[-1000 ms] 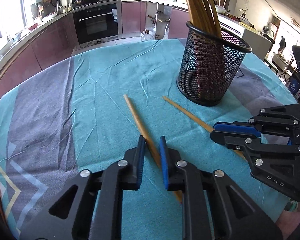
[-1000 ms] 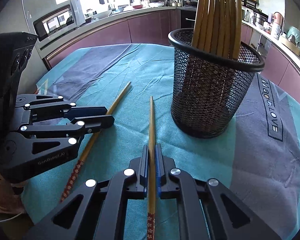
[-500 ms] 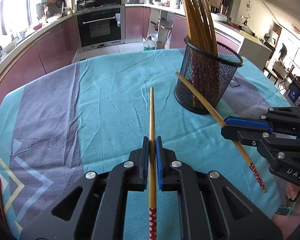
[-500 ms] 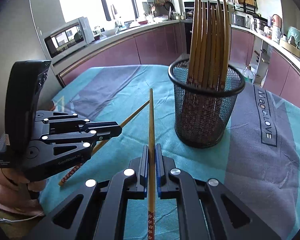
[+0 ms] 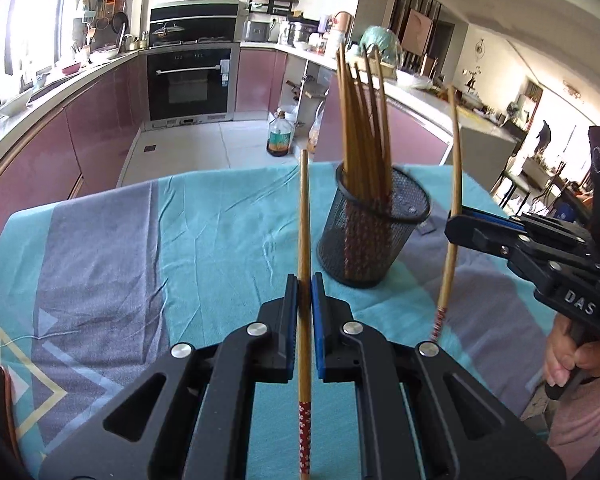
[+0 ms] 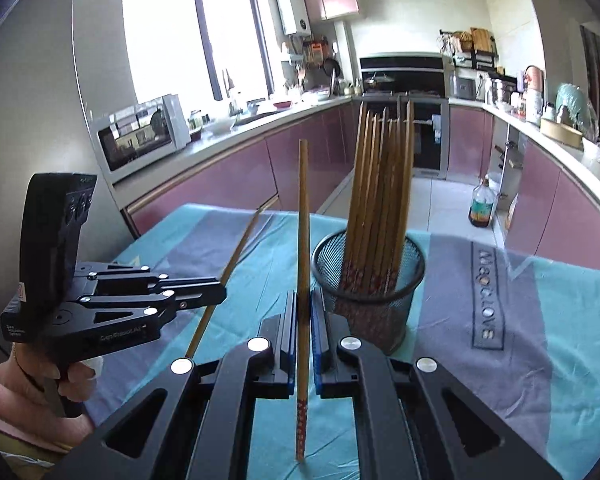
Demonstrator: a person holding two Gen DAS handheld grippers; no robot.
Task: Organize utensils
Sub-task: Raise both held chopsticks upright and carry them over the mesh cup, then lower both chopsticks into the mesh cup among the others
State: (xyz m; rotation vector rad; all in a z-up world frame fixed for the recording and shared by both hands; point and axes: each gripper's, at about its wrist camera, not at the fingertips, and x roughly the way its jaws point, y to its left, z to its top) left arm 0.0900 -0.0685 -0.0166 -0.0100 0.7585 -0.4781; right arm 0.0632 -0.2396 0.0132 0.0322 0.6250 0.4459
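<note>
A black mesh holder (image 6: pixel 374 276), packed with upright wooden chopsticks (image 6: pixel 380 200), is seen standing on a table (image 6: pixel 572 320) covered by a teal and grey cloth. Just left of the holder, a single chopstick (image 6: pixel 302 248) is clamped between the closed blue pads of the right gripper (image 6: pixel 303 312), its red patterned end pointing toward the camera. Further left of the holder, the left gripper (image 6: pixel 216 292) is held by a hand (image 6: pixel 32 380) and is closed on a second chopstick (image 6: pixel 228 272), which is tilted.
</note>
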